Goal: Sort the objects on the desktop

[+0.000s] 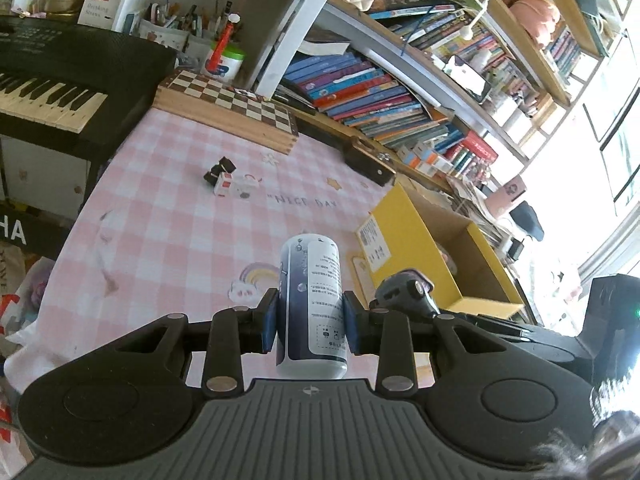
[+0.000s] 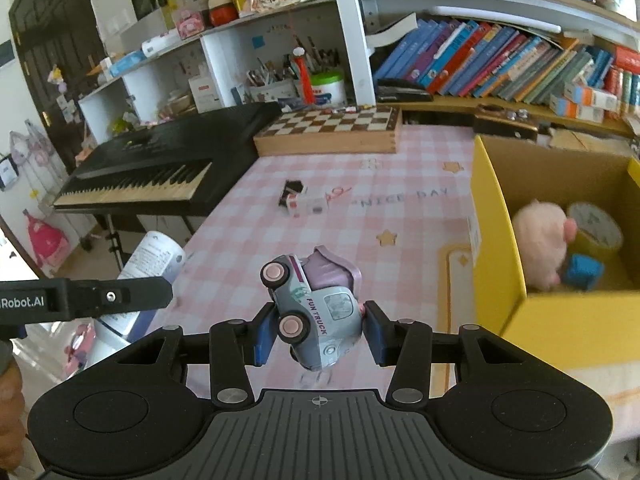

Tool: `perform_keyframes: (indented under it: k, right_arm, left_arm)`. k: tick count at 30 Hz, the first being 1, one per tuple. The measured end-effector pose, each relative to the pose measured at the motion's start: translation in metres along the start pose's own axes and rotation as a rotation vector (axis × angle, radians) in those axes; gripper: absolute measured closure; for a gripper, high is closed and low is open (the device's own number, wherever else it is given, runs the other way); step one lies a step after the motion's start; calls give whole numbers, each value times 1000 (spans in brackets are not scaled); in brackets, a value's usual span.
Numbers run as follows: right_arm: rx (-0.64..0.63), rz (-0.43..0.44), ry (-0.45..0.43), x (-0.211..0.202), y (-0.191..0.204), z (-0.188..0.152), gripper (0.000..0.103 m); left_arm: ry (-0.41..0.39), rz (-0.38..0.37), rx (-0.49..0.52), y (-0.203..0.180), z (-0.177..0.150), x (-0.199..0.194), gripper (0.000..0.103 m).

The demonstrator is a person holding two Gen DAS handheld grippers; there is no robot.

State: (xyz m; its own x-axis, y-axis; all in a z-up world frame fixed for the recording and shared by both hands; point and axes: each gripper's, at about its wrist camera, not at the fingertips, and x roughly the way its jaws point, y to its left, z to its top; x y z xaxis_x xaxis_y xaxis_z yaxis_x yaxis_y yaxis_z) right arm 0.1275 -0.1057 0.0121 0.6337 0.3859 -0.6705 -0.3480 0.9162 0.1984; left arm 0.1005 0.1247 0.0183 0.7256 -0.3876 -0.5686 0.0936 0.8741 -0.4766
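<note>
My left gripper [image 1: 310, 326] is shut on a white and dark blue cylindrical bottle [image 1: 312, 304], held upright above the pink checked tablecloth. My right gripper [image 2: 318, 334] is shut on a pale toy truck [image 2: 316, 304] with pink wheels, tipped on its side, held above the cloth left of the yellow cardboard box [image 2: 560, 320]. The box holds a pink plush toy [image 2: 540, 240], a tape roll [image 2: 596, 228] and a blue item [image 2: 582, 270]. The bottle also shows at the left of the right wrist view [image 2: 154, 256]. The toy truck shows in the left wrist view [image 1: 404, 290].
A small white box with dark pieces [image 2: 302, 202] lies mid-table; it also shows in the left wrist view [image 1: 228, 182]. A wooden chessboard [image 2: 332, 128] sits at the table's back. A black keyboard [image 2: 160, 168] stands left. Bookshelves [image 2: 500, 64] line the back.
</note>
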Motion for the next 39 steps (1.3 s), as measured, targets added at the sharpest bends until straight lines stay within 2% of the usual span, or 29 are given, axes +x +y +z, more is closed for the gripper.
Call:
perform_keyframes:
  k: [9,15,29,39]
  right_arm:
    - [38,-13,0,-32,13,-35,57]
    - [89,-50,-9,-53,13,-61,57]
    - [202,-180,-30,-94,-8,-97,57]
    - [260,-247,-39,-112,-31,-109,57]
  left_arm:
    - [31,-34,3,-2,-32,-24,73]
    - [80,-76,32,-11,-51,-27,73]
    - [186,-213,136,-52,-69,-8,73]
    - [245,-278,189,-83,-75,16,73]
